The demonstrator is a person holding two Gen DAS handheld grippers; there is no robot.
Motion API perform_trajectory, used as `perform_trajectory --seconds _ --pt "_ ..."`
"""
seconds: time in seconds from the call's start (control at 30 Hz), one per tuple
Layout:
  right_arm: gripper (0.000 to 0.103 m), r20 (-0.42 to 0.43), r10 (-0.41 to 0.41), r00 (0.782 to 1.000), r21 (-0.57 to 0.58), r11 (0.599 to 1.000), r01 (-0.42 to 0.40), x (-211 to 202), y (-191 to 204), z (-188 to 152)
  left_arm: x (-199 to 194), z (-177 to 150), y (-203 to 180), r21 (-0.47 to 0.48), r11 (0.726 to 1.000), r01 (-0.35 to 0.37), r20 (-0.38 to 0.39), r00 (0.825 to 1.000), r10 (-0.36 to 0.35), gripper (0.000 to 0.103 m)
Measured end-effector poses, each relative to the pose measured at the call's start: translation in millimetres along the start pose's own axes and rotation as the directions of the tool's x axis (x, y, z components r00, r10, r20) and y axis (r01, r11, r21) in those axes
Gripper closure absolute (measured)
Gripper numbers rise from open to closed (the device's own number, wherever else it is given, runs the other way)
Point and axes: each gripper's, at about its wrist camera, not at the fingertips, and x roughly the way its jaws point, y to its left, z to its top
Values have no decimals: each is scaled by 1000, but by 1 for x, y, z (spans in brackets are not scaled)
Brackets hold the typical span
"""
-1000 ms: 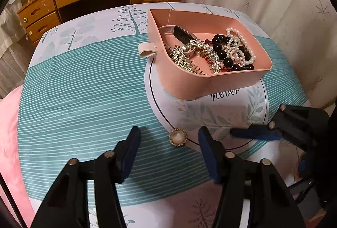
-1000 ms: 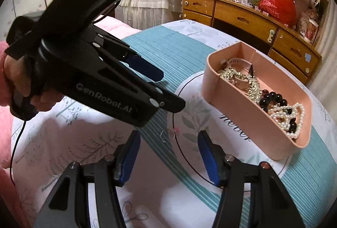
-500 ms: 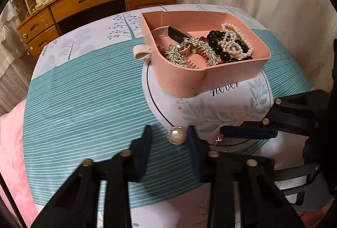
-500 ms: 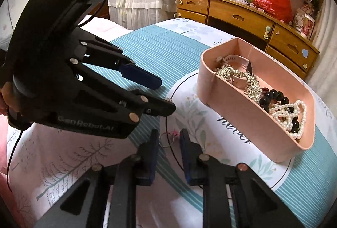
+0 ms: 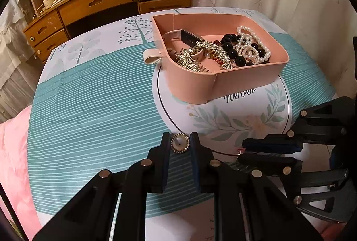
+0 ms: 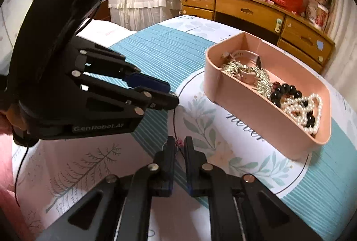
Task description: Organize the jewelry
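Both grippers' fingers have just been closing: left gripper [image 5: 180, 143] pinches the pearl brooch [image 5: 180, 143], right gripper [image 6: 179, 144] the small earring [image 6: 179, 142]; next, likely the near pink tray [image 5: 225, 85].

You had open tablecloth [image 5: 93, 107] left of the pink tray [image 5: 225, 82]; the tray blocked the way straight ahead, and the right gripper [image 5: 242, 154] crowded just beside your left gripper [image 5: 180, 140].

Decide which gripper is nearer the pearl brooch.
Left. The left gripper pinches the pearl brooch; the right gripper sits beside it, closed on a small earring.
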Motion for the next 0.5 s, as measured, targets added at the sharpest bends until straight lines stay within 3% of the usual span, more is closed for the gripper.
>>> perform_trajectory --seconds 0.5 --pt "95 20 26 999 68 997 -27 -9 -7 0 -2 0 8 -52 998 24 5 1000 -24 91"
